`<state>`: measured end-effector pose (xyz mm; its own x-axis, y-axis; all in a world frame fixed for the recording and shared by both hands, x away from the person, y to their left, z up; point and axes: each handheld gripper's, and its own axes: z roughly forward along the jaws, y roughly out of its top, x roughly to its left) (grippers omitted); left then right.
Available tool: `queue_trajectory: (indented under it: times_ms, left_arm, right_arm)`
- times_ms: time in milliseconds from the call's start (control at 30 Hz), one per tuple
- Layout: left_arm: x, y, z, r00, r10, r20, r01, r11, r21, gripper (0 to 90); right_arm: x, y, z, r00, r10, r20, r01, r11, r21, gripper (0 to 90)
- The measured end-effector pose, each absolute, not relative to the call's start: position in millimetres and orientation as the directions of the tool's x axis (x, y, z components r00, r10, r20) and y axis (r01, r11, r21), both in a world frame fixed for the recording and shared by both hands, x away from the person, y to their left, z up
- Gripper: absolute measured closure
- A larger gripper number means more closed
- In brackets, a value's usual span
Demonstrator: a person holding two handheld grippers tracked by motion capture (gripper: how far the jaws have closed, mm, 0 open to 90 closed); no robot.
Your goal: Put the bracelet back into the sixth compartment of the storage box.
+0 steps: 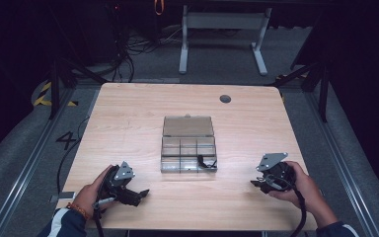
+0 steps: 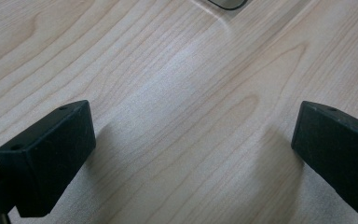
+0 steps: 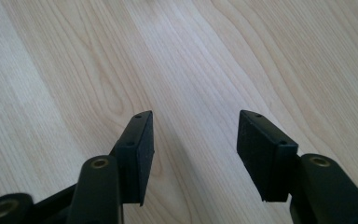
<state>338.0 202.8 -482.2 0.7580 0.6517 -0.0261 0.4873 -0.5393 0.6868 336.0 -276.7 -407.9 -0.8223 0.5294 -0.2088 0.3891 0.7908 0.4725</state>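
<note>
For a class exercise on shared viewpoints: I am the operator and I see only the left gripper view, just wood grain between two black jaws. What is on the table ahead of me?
Observer: A clear compartment box lies at the middle of the table, its lid open.
Operator: Anything inside it?
Observer: A small dark item sits in a near right compartment; what it is I cannot tell.
Operator: Where is the other claw?
Observer: The right claw rests low over bare wood to the right of the box, jaws apart, nothing between them.
Operator: And mine?
Observer: The left claw is near the front left, pointing right.
</note>
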Motion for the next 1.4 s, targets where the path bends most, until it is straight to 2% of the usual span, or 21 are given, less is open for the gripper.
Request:
queue_trajectory:
  times_ms: [733,933,1200,1400]
  left_arm:
    - [338.0,202.8,-482.3,0.758,0.652,-0.026,0.487,-0.539,0.687,0.0]
    - [338.0,202.8,-482.3,0.758,0.652,-0.026,0.488,-0.539,0.687,0.0]
    - [338.0,202.8,-482.2,0.758,0.652,-0.026,0.488,-0.539,0.687,0.1]
    - [338.0,202.9,-482.2,0.759,0.651,-0.025,0.487,-0.541,0.686,0.1]
  right_arm:
    - [309.3,-332.0,-436.2,-0.751,0.641,-0.158,0.479,0.693,0.539,38.3]
    - [296.1,-345.3,-450.8,-0.713,0.686,-0.145,0.479,0.627,0.614,34.1]
    - [288.3,-368.5,-469.2,-0.646,0.763,-0.027,0.495,0.445,0.746,24.3]
    - [288.4,-368.7,-469.5,-0.639,0.769,-0.028,0.499,0.442,0.745,22.6]
